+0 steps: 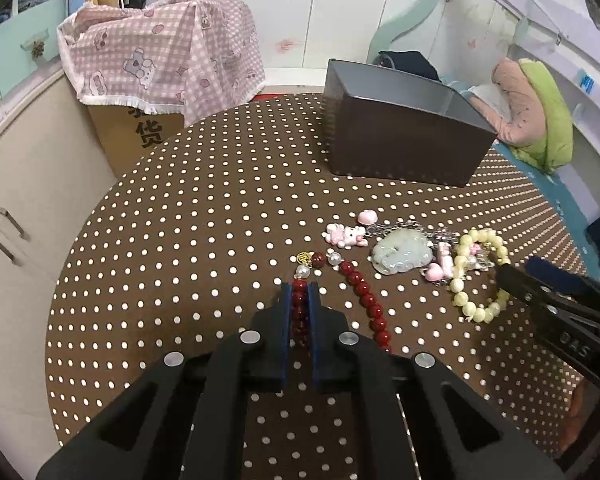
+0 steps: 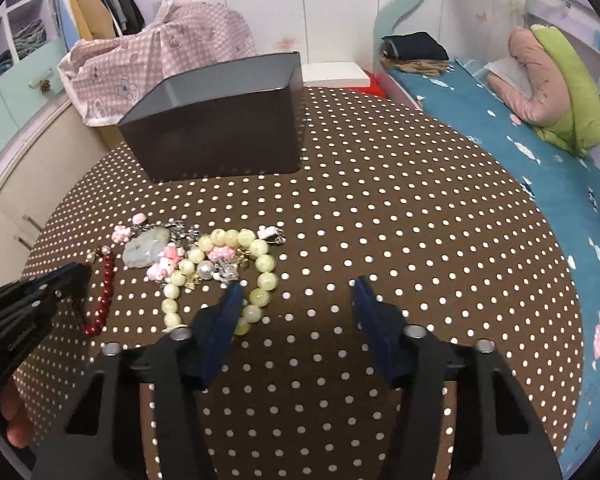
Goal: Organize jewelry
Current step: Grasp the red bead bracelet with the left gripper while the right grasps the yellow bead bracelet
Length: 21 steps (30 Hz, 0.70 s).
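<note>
Left tongs (image 1: 300, 286) clench red bracelet (image 1: 366, 300) | right tongs (image 2: 296, 286) spread | dotted tablecloth (image 2: 380, 220), seemingly bedroom.

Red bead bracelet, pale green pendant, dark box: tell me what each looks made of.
Red bead bracelet: glossy dark-red round beads, glass or polished stone, with bright highlights; the left tongs are shut on one strand. Pale green pendant: carved, milky, translucent-looking, jade-like stone or resin. Dark box: smooth, thin, straight grey walls with a dull sheen, probably metal or plastic.

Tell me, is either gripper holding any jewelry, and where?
The left gripper pinches the red bead bracelet along one side of its strand. The right gripper is open, holding nothing.
</note>
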Each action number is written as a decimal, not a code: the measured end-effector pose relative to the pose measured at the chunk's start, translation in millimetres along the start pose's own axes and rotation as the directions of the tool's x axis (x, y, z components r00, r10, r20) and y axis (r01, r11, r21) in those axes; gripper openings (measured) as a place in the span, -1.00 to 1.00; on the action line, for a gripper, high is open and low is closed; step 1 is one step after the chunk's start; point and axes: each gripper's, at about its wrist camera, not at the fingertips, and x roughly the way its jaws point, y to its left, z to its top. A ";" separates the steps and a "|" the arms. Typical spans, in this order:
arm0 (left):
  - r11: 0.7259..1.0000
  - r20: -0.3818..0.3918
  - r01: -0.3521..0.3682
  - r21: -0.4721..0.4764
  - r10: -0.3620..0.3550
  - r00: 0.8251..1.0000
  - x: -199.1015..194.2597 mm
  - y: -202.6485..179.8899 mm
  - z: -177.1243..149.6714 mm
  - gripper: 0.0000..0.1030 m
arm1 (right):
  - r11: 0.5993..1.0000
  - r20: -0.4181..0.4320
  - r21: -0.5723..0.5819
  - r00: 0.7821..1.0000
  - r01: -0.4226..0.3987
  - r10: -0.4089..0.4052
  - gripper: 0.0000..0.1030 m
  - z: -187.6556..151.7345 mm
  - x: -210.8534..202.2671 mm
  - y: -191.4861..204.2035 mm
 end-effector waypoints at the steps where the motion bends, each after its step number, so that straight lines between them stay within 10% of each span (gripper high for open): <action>1: 1.000 0.004 0.010 -0.003 -0.010 1.000 -2.5 0.9 0.7 -0.88 | 1.000 0.001 -0.001 1.000 -0.013 0.013 -0.31 -0.1 0.3 1.0; 4: 0.999 0.028 0.049 0.003 -0.050 0.998 -16.8 -2.0 2.7 -0.88 | 0.998 -0.002 0.004 0.998 -0.068 0.068 -0.77 -1.6 -0.8 1.9; 21: 0.958 0.189 0.253 0.131 -0.275 0.943 -97.2 -37.8 67.5 -0.88 | 0.989 0.192 -0.073 0.971 -0.130 0.142 -0.80 46.9 -83.6 14.6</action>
